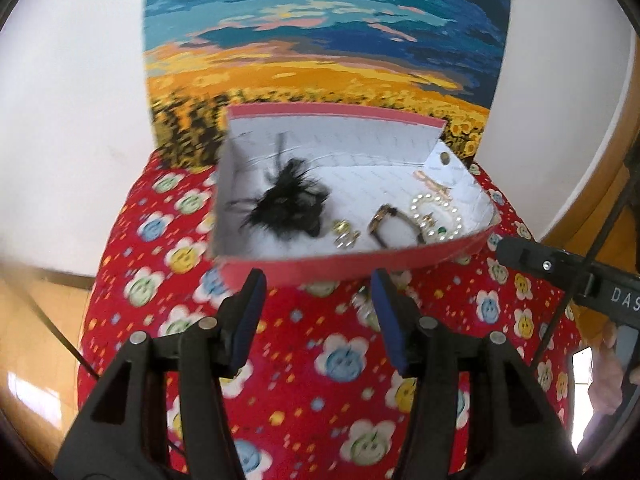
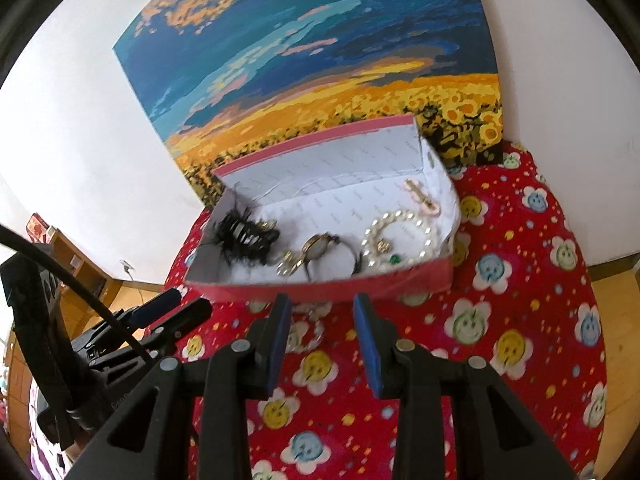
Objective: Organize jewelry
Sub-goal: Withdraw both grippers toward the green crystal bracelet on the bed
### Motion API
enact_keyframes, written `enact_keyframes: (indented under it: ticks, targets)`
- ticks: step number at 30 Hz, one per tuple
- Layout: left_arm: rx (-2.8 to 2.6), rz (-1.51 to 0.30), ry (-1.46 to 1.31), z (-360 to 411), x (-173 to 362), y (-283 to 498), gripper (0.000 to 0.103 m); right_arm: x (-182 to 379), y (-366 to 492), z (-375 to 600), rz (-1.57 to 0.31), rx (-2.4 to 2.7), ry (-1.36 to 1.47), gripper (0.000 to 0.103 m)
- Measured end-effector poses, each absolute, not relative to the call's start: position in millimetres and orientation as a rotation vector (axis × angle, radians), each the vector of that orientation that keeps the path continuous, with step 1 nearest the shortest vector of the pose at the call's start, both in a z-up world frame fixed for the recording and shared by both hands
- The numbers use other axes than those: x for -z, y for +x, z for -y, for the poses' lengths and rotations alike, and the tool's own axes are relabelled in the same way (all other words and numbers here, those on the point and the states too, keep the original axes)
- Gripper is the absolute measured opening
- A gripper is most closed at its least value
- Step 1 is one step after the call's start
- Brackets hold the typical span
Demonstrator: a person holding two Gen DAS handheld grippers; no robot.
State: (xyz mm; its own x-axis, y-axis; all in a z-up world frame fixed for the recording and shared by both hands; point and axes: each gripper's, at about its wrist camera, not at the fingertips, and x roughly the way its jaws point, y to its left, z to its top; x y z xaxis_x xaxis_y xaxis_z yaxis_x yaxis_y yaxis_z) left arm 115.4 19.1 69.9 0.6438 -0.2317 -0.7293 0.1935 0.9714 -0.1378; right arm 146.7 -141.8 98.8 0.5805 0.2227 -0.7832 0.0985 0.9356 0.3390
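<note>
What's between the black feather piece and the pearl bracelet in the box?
In the right wrist view: a gold earring and a watch, between feather piece and pearl bracelet.

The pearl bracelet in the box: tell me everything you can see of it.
The pearl bracelet is a closed ring of round, glossy white beads, lying flat on the white lining at the right end of the open pink box. A small gold piece and a green stone sit within or against its near side; whether they are attached cannot be told. The watch lies to its left. Neither gripper touches it.
</note>
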Motion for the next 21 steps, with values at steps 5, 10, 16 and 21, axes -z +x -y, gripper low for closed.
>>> enact_keyframes:
  ticks: [5,10,16,21]
  targets:
    - [0.194,-0.857,-0.07,-37,-61,105,0.048,-91,135,124,-0.975,-0.094,0.366,0.035]
    - [0.146,-0.865,-0.082,-52,-50,98,0.048,-76,133,112,-1.007,-0.086,0.366,0.035]
    - [0.13,-0.869,-0.084,-57,-40,96,0.048,-56,142,101,-1.044,-0.047,0.327,0.035]
    - [0.126,-0.866,-0.093,-63,-35,97,0.048,-38,157,93,-1.077,-0.009,0.273,0.035]
